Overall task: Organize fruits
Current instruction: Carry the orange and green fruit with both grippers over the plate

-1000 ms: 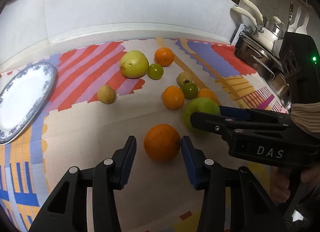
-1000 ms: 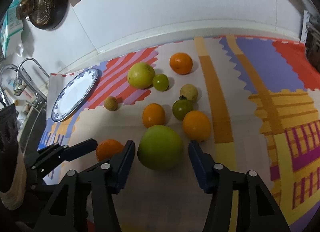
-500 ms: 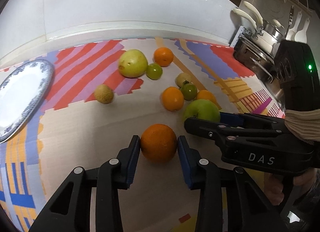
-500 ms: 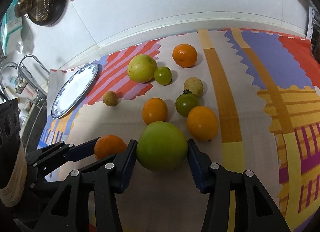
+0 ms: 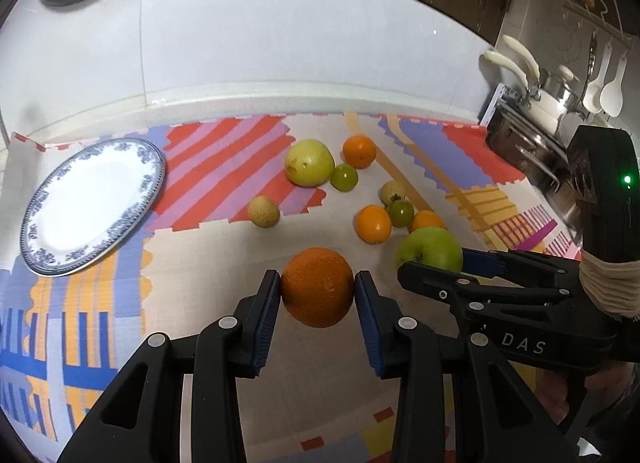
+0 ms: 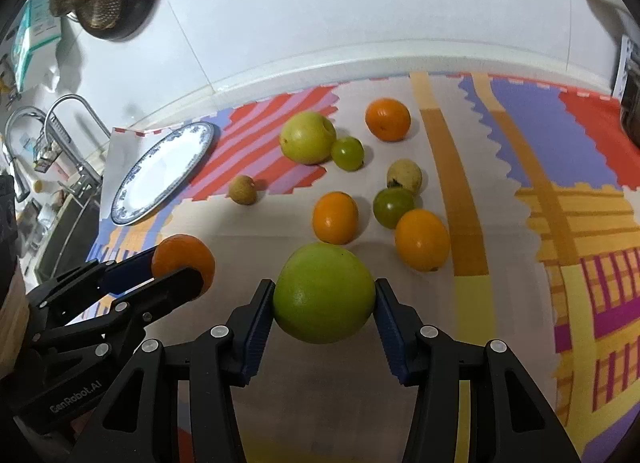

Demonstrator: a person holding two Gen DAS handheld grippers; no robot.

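Observation:
My left gripper (image 5: 317, 295) is shut on a large orange (image 5: 317, 286) and holds it above the patterned mat; it also shows in the right wrist view (image 6: 183, 261). My right gripper (image 6: 324, 303) is shut on a big green apple (image 6: 324, 293), seen too in the left wrist view (image 5: 430, 249). A blue-rimmed white plate (image 5: 92, 201) lies at the left, also in the right wrist view (image 6: 162, 177). Several loose fruits lie on the mat: a yellow-green apple (image 6: 307, 137), oranges (image 6: 388, 119) (image 6: 335, 217) (image 6: 422, 239), green tomatoes (image 6: 347, 153) (image 6: 394, 207).
A small brown fruit (image 6: 243, 190) lies between plate and fruit cluster. A pale fruit (image 6: 405, 175) sits behind a tomato. Pots on a rack (image 5: 532, 135) stand at the far right. A sink with a tap (image 6: 52, 143) is at the left. A white wall (image 5: 280, 43) bounds the back.
Both grippers closed from open onto their fruits, the left on the orange and the right on the green apple, and lifted them off the mat.

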